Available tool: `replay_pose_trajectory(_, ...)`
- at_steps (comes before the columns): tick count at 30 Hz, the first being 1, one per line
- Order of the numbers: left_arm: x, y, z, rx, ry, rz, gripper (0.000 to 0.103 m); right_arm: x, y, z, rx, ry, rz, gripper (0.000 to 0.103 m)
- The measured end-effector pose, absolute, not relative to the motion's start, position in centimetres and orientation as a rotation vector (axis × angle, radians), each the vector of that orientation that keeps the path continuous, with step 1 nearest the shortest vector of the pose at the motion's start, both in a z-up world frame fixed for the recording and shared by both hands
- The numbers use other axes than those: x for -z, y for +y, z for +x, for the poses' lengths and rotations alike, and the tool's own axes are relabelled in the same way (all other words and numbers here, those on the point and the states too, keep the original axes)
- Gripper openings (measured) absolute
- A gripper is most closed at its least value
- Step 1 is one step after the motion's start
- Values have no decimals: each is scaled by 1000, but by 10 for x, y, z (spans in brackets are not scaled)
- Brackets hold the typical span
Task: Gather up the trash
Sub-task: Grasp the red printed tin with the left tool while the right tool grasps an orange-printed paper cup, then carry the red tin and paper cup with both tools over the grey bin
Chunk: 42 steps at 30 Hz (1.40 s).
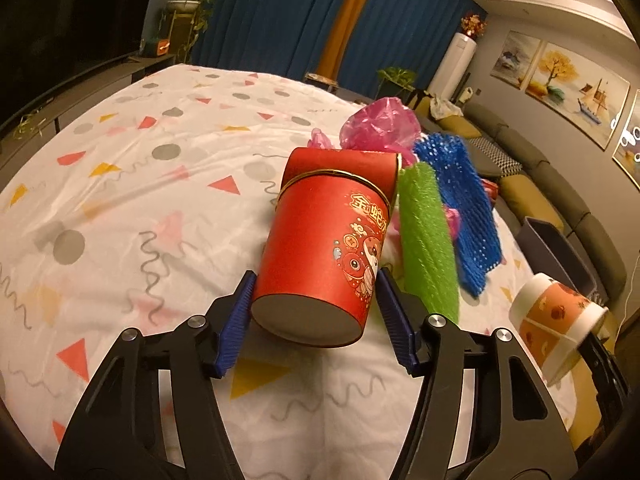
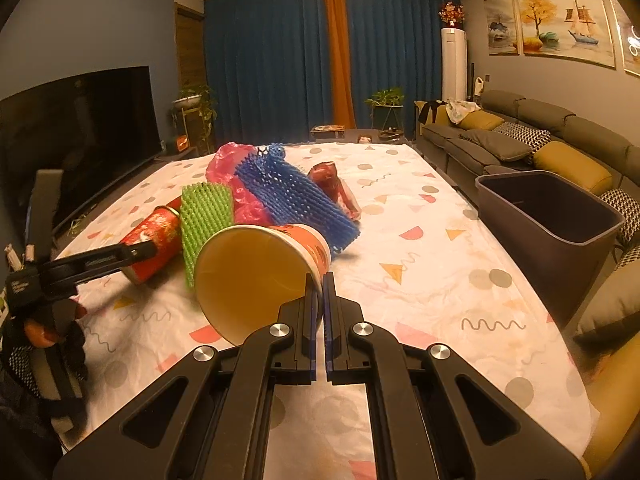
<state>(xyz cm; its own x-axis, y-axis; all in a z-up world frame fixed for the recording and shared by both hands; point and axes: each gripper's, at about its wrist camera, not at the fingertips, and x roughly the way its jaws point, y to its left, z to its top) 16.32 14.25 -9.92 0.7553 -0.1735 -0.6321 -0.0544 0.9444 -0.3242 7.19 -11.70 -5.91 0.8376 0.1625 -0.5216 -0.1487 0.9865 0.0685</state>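
Note:
A red cylindrical canister (image 1: 320,248) lies on its side on the patterned tablecloth (image 1: 120,200). My left gripper (image 1: 316,276) is closed around its near end, with the blue pads touching both sides; one black finger shows on the canister (image 2: 156,236) in the right wrist view. My right gripper (image 2: 319,280) is shut on the rim of an orange-printed paper cup (image 2: 260,276) and holds it above the cloth, mouth toward the camera. The cup (image 1: 556,320) also shows at the right of the left wrist view.
Behind the canister lie a green foam net (image 2: 206,216), a blue foam net (image 2: 296,200), a pink plastic bag (image 2: 228,164) and a red wrapper (image 2: 334,188). A dark waste bin (image 2: 520,248) stands off the table's right edge, before a sofa (image 2: 560,136). A TV (image 2: 80,140) stands left.

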Motion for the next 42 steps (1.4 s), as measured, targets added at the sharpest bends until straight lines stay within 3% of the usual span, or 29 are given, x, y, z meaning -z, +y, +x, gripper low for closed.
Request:
replay_pose_trajectory(20, 47, 112, 116, 141, 590, -295, 58, 44, -153, 59, -119, 515, 69, 4)
replay_pose_trajectory(42, 5, -29, 157, 376, 525, -216, 58, 3, -265, 60, 91, 377, 145, 4)
